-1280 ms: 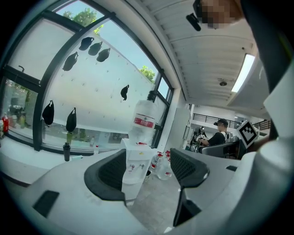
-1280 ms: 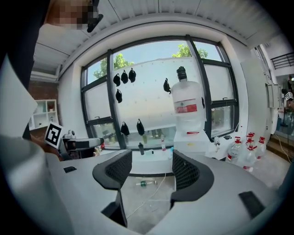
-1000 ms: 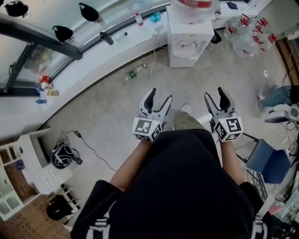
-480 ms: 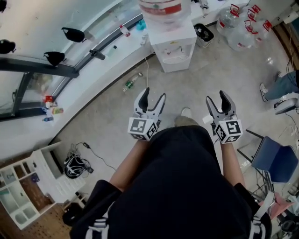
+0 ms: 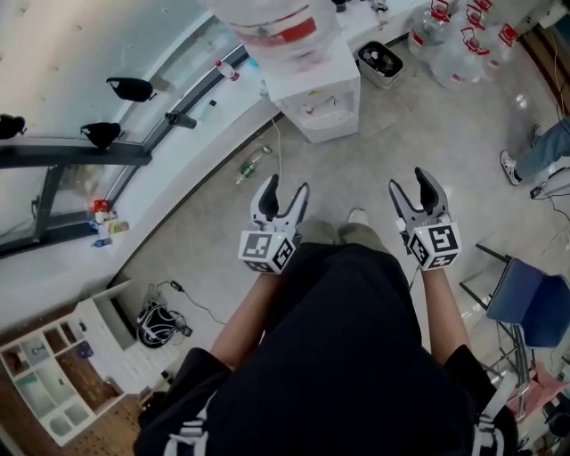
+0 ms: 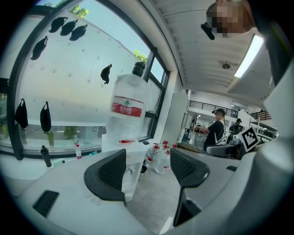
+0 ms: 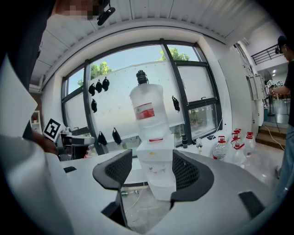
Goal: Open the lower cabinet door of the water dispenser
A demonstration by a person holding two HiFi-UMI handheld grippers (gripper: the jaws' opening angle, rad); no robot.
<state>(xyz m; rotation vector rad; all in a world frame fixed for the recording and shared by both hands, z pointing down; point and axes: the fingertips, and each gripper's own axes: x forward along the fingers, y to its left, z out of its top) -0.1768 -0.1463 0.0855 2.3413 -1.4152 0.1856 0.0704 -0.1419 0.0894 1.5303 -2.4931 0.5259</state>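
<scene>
White water dispenser, red-labelled clear bottle, red-capped clear jugs, grey floor, blue chair, black shirt

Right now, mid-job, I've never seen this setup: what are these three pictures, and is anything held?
No robot arm: a person holds a two-jaw gripper in each hand. The head view looks down from their head: left gripper and right gripper in front of their body, above the floor. Ahead stands the white water dispenser with a big bottle on top; a small bottle lies on the floor nearby. The gripper views come from cameras riding on each gripper, looking along its jaws. Both pairs of jaws stand apart, holding nothing; the dispenser is some way off, untouched.
</scene>
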